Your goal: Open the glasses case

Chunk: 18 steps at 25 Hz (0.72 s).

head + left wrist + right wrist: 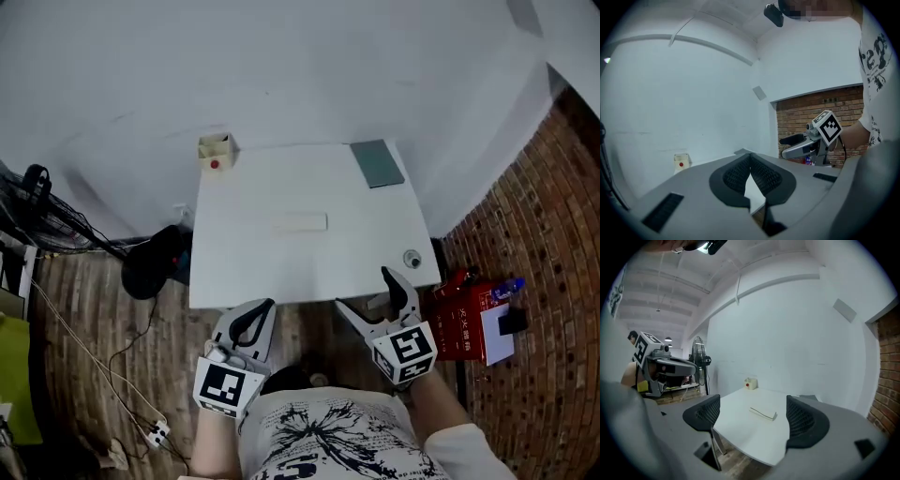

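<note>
Your left claw (264,308), jaws together, and right claw (365,290), jaws apart and empty, are held low, both pointing toward the glasses case (300,222) on the surface (246,267), well short of it.

We cannot identify the small round object (412,259) at 4 o'clock on the white table (253,272); the central glasses case (300,222) is too small to tell its hinge side.

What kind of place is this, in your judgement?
Probably a lab or workshop corner: a white table by plain white walls, a brick wall, and loose cables on the wooden floor.
</note>
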Tool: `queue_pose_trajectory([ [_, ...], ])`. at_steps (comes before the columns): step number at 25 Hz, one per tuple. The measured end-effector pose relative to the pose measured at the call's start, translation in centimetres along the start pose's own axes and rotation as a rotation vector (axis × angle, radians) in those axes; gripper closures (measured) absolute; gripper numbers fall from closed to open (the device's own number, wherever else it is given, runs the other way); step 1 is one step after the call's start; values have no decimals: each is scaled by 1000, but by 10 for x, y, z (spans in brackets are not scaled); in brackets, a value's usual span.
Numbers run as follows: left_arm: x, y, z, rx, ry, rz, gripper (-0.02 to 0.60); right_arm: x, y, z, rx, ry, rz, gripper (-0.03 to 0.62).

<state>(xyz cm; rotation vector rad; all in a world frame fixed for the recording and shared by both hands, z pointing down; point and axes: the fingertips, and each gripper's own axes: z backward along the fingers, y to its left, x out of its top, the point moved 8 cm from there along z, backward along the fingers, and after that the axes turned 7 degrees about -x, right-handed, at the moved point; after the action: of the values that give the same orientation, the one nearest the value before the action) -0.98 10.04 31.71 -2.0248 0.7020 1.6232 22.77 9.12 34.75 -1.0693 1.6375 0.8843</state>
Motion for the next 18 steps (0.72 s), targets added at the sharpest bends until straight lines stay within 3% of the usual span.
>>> queue_pose_trajectory([
  [4,-5,17,-26,31,8,28,568,0,-17,-29,26,22,4,155],
  [12,-31,78,-84,18,108,80,568,1,-39,-105,60,114,24,158],
  [18,-51,127,-142,-24,159,70,568,-3,-60,-181,74,220,28,166],
])
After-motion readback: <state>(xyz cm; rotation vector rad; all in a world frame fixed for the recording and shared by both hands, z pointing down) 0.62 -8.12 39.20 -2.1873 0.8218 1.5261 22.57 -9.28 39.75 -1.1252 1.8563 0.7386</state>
